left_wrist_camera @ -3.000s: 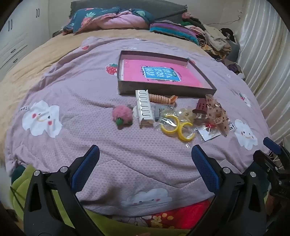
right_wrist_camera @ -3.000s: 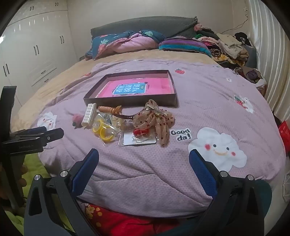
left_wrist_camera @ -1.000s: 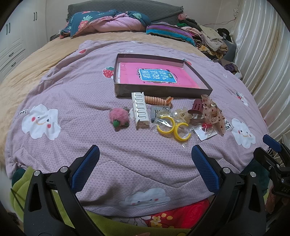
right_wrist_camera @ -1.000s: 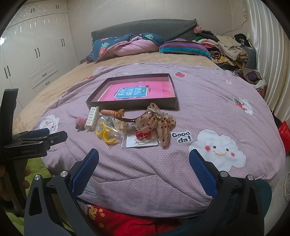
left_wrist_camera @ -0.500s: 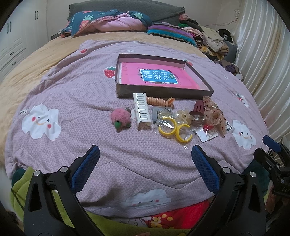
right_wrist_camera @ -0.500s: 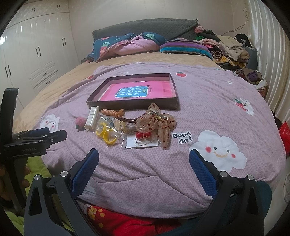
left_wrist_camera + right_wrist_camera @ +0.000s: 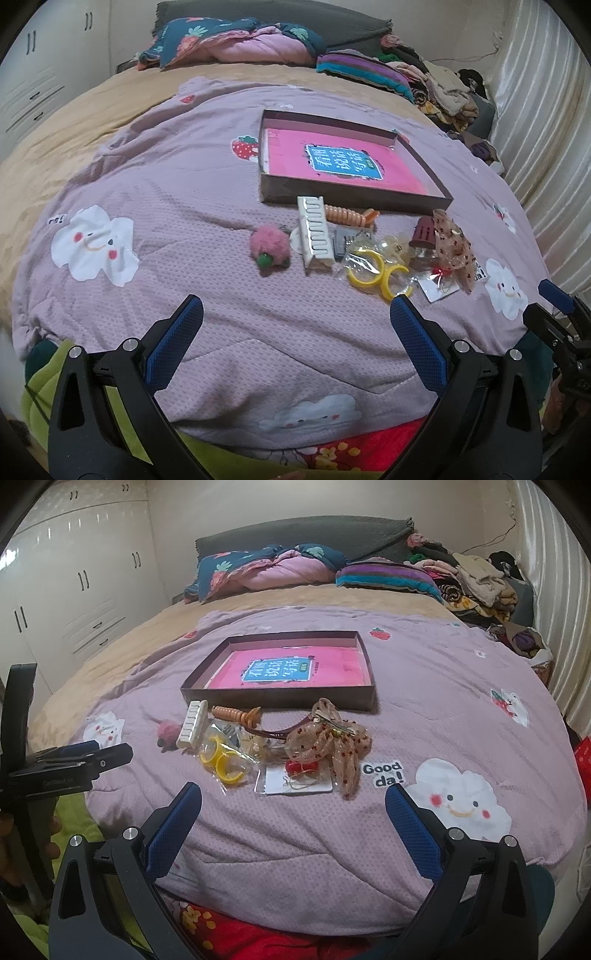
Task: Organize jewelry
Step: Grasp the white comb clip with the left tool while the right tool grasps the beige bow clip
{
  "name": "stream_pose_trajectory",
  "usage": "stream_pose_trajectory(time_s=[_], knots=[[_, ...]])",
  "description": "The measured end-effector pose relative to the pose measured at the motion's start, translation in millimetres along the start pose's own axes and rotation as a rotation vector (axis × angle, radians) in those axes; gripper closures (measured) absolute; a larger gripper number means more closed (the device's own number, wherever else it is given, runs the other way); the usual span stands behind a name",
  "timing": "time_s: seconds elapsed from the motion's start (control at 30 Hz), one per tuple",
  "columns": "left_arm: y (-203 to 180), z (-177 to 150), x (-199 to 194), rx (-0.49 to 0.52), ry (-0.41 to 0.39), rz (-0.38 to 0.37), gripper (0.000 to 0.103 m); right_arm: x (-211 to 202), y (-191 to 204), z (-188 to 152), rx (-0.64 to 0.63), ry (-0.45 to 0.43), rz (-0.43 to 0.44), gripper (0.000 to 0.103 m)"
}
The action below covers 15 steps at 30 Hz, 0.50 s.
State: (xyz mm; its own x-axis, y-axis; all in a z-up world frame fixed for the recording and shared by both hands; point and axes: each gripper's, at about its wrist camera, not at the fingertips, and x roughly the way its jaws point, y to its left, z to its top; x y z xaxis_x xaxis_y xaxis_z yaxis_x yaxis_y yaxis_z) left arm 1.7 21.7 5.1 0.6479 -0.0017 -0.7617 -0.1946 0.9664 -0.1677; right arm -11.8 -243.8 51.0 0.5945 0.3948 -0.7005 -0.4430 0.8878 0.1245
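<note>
A shallow brown box with a pink book inside lies on the purple bedspread. In front of it is a heap of accessories: a pink pompom, a white claw clip, an orange spiral clip, yellow hoops in a bag, a dotted bow and a card with red earrings. My left gripper is open and empty, short of the heap. My right gripper is open and empty too.
Pillows and a pink quilt lie at the head of the bed, a clothes pile at the far right. A curtain runs along the right, white wardrobes on the left. Each gripper shows at the edge of the other's view.
Both grippers have drifted slightly closer to the heap. Jaws stay open and nothing on the bed has moved.
</note>
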Motion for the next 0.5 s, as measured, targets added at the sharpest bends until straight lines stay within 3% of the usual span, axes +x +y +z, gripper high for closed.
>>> stream_pose_trajectory(time_s=[0.5], knots=[[12, 31, 13, -0.012, -0.01, -0.006, 0.008, 26, -13, 19, 0.01, 0.019, -0.005, 0.004]])
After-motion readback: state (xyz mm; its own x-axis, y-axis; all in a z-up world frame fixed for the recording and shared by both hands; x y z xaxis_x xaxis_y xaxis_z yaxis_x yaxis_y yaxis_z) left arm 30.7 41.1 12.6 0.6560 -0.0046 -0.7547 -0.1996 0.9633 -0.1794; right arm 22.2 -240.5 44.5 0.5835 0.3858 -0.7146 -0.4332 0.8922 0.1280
